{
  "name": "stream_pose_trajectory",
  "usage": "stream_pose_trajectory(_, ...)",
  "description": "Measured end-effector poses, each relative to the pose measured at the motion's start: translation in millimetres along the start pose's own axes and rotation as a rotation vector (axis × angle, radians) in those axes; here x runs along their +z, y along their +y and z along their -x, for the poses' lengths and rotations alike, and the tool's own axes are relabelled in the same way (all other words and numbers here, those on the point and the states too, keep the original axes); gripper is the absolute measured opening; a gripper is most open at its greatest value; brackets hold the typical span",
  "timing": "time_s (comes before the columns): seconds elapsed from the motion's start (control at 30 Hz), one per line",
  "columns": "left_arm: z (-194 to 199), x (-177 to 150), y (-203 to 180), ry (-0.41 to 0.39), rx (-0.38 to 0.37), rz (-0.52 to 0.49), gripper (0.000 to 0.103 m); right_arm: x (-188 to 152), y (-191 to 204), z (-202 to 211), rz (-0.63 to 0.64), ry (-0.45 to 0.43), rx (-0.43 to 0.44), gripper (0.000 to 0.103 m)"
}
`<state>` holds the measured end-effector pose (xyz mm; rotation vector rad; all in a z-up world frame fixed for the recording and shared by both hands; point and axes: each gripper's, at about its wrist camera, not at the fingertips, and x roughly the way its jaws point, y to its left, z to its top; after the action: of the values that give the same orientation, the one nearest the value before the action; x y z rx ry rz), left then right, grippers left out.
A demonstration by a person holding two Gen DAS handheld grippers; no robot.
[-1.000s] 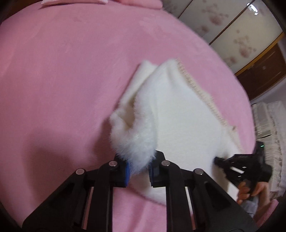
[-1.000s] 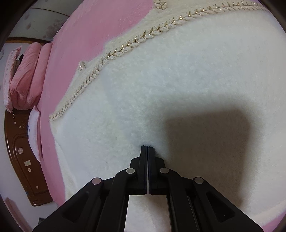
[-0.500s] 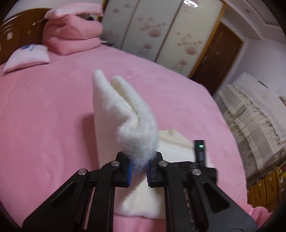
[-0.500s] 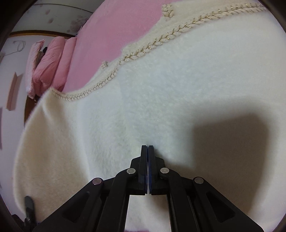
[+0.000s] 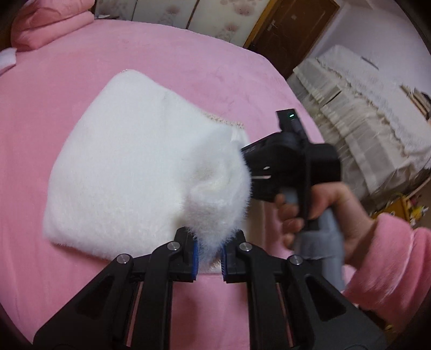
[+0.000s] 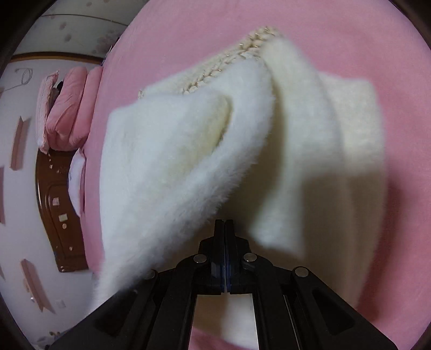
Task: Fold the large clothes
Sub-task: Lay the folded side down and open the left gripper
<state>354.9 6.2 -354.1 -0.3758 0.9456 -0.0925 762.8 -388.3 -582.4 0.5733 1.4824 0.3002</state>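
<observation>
A white fluffy garment (image 5: 129, 172) with a braided cream trim (image 6: 215, 67) lies on the pink bed (image 5: 67, 67). My left gripper (image 5: 209, 251) is shut on a bunched corner of it and holds that part folded over the rest. My right gripper (image 6: 224, 231) has its jaws pressed together, low against the garment (image 6: 175, 161), under the lifted flap. In the left wrist view the right gripper's black body (image 5: 291, 167) sits at the garment's right edge, held by a hand in a pink sleeve.
Pink folded bedding (image 5: 48, 24) and a white pillow (image 5: 6, 60) lie at the bed's head, by a wooden headboard (image 6: 59, 215). A wardrobe with floral doors (image 5: 215, 16) and a brown door (image 5: 291, 24) stand beyond. A cream covered sofa (image 5: 363, 107) is at right.
My left gripper has carried the held corner up and over toward the right gripper, so the garment is now doubled. The right gripper stays shut and is now under the lifted flap.
</observation>
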Motion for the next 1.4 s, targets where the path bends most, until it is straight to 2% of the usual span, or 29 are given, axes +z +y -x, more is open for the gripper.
stream_pose_trajectory(0.1, -2.0, -4.3, -5.1, 0.017, 0.034, -0.053, 0.009, -3.1, -18.8, 18.7, -0.043, -0.004, 0.071, 0.000)
stream_pose_trajectory(0.2, -2.5, -3.4, -13.3, 0.023, 0.069, -0.079, 0.009, -3.6, -33.5, 45.1, -0.110, -0.032, 0.197, 0.004)
stream_pose_trajectory(0.23, -0.8, -0.9, -16.7, 0.024, 0.083, -0.087, 0.009, -3.9, -35.5, 51.9, -0.118, -0.027, 0.214, 0.012)
stream_pose_trajectory(0.27, -1.3, -2.5, -17.6, 0.023, 0.101, -0.093, 0.009, -4.6, -35.3, 57.1, -0.111, -0.018, 0.205, 0.027)
stream_pose_trajectory(0.3, -0.2, -5.1, -20.0, 0.024, 0.112, -0.097, 0.009, -5.9, -33.2, 61.7, -0.088, -0.003, 0.177, 0.033)
stream_pose_trajectory(0.33, 2.3, -7.5, -22.0, 0.029, 0.122, -0.099, 0.009, -7.8, -30.5, 65.4, -0.058, 0.012, 0.142, 0.038)
stream_pose_trajectory(0.4, 3.0, -7.3, -26.4, 0.037, 0.139, -0.101, 0.009, -10.8, -28.5, 74.3, -0.027, 0.036, 0.113, 0.038)
stream_pose_trajectory(0.43, 2.2, -7.0, -26.3, 0.039, 0.146, -0.101, 0.009, -16.7, -29.9, 79.9, -0.038, 0.036, 0.127, 0.038)
stream_pose_trajectory(0.5, -5.3, -3.4, -35.9, 0.048, 0.161, -0.112, 0.009, -28.4, -32.0, 91.9, -0.061, 0.027, 0.190, 0.047)
stream_pose_trajectory(0.57, -18.0, 6.8, -44.5, 0.053, 0.178, -0.133, 0.009, -41.3, -27.9, 102.0, -0.063, 0.030, 0.250, 0.074)
stream_pose_trajectory(0.63, -25.6, 9.6, -52.2, 0.049, 0.190, -0.154, 0.009, -46.8, -21.4, 104.7, -0.054, 0.044, 0.266, 0.078)
stream_pose_trajectory(0.73, -23.7, 6.9, -66.4, 0.048, 0.227, -0.210, 0.009, -48.0, -8.1, 83.0, -0.036, 0.105, 0.190, 0.077)
stream_pose_trajectory(0.8, -24.8, 4.2, -83.0, 0.034, 0.280, -0.297, 0.009, -44.9, 4.4, 71.7, -0.009, 0.103, 0.185, 0.060)
stream_pose_trajectory(0.83, -24.3, 3.2, -90.2, 0.024, 0.296, -0.331, 0.009, -42.8, 12.5, 71.4, 0.022, 0.087, 0.202, 0.037)
stream_pose_trajectory(0.87, -23.6, 3.6, -96.8, 0.014, 0.300, -0.354, 0.009, -40.5, 22.0, 74.2, 0.061, 0.063, 0.199, 0.028)
stream_pose_trajectory(0.93, -19.3, 9.0, -105.6, -0.005, 0.273, -0.358, 0.009, -38.6, 40.8, 85.3, 0.152, 0.020, 0.160, 0.020)
stream_pose_trajectory(1.03, -14.3, 15.3, -120.7, -0.014, 0.176, -0.358, 0.009, -47.6, 56.7, 127.7, 0.316, -0.104, 0.160, 0.019)
stream_pose_trajectory(1.1, -24.5, 15.8, -128.1, 0.036, 0.113, -0.364, 0.010, -55.3, 48.6, 152.6, 0.351, -0.167, 0.173, 0.019)
stream_pose_trajectory(1.13, -37.3, 13.8, -129.8, 0.103, 0.089, -0.365, 0.012, -55.4, 40.1, 158.1, 0.339, -0.176, 0.172, 0.020)
stream_pose_trajectory(1.17, -57.3, 9.8, -129.8, 0.214, 0.089, -0.365, 0.012, -54.7, 25.0, 156.1, 0.307, -0.169, 0.119, 0.025)
stream_pose_trajectory(1.23, -87.6, 0.7, -125.5, 0.398, 0.161, -0.367, 0.013, -53.9, 1.3, 147.1, 0.236, -0.121, -0.052, 0.034)
stream_pose_trajectory(1.27, -91.2, -2.0, -120.6, 0.434, 0.178, -0.355, 0.013, -56.0, -9.5, 143.9, 0.203, -0.105, -0.127, 0.034)
stream_pose_trajectory(1.3, -85.0, -1.0, -116.1, 0.421, 0.164, -0.340, 0.016, -60.3, -16.5, 148.0, 0.183, -0.119, -0.156, 0.034)
stream_pose_trajectory(1.33, -77.8, 1.4, -112.0, 0.412, 0.137, -0.319, 0.017, -65.3, -19.5, 156.4, 0.170, -0.148, -0.152, 0.035)
stream_pose_trajectory(1.4, -64.2, 7.1, -99.0, 0.448, 0.113, -0.246, 0.023, -77.2, -20.8, 179.6, 0.136, -0.215, -0.073, 0.039)
